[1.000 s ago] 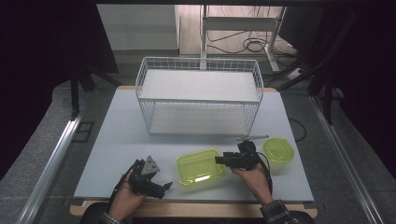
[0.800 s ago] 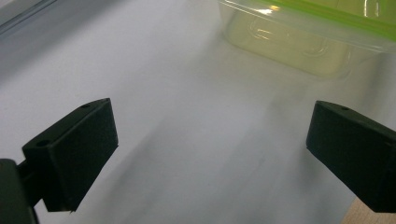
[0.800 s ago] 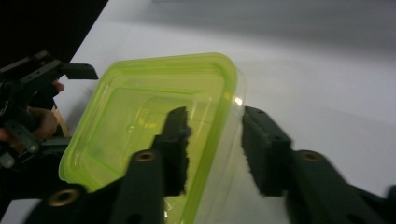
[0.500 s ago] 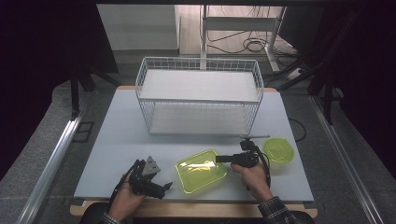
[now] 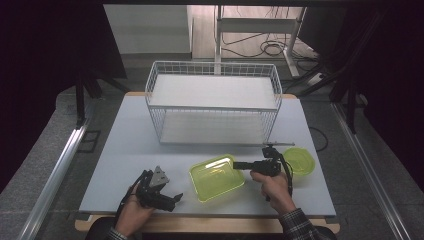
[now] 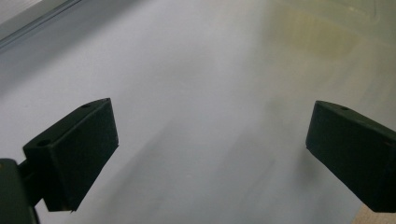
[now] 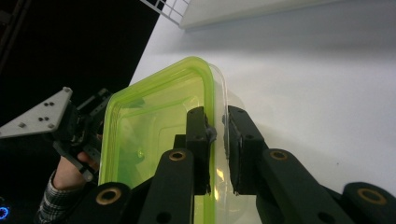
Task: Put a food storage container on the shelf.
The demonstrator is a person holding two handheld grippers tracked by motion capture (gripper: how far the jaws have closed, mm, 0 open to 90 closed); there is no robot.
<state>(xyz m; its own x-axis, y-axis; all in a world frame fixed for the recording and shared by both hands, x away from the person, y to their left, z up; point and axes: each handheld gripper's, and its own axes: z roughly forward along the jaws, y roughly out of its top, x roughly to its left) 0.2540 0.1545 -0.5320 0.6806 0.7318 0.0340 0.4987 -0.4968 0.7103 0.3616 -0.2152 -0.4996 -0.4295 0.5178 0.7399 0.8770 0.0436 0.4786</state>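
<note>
where the person's right hand (image 5: 272, 182) reaches in over the near edge of the table (image 5: 115, 150), the right gripper (image 5: 239, 165) has its two jaws closed on the right-hand rim of a square container (image 5: 216, 177) of yellow-green clear plastic. in the right gripper view the right gripper (image 7: 217, 128) pinches the container (image 7: 154, 126) wall with one jaw inside and one outside, the rim running up between them. in the high view the container sits at the front middle of the table, its gripped side looking slightly raised, though how far it clears the surface cannot be told. just right of that gripper lies a round lid (image 5: 299, 161) of the same green, flat on the table.

the left gripper (image 5: 172, 198) rests low near the front left corner, held in the left hand (image 5: 132, 212), pointing toward the container but apart from it. in the left gripper view the left gripper (image 6: 210, 135) has its jaws wide apart with bare table between them.

behind the container, a white wire basket (image 5: 212, 102) stands at the middle of the table, well apart from both grippers.
</note>
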